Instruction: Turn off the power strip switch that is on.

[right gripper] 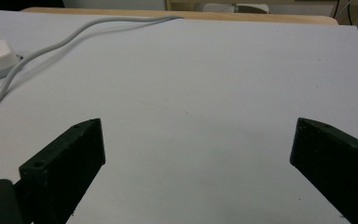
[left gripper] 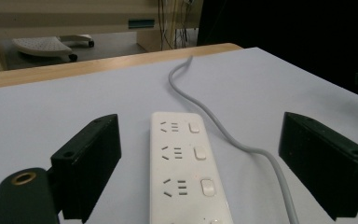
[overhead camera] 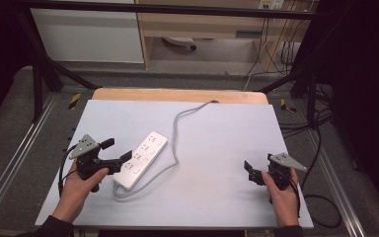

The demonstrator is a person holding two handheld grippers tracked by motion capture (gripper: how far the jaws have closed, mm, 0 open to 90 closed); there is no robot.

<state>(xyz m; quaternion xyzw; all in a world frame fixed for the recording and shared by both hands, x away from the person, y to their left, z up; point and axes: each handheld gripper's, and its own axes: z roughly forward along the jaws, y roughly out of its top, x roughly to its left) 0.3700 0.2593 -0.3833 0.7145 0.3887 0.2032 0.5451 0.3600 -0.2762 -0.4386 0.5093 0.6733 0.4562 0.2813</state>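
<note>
My left claw (left gripper: 200,163) gapes wide astride the white plastic power strip (left gripper: 184,163), so I should centre before closing, right claw (right gripper: 198,163) equally wide.

Seen from above: black two-jaw left gripper (overhead camera: 118,150) held at lower left, jaws spread wide; black two-jaw right gripper (overhead camera: 250,171) at lower right, likewise spread.

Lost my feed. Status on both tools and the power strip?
Left tool open, straddling power strip. Right tool open, over bare table. Grey cord trails alongside.
</note>
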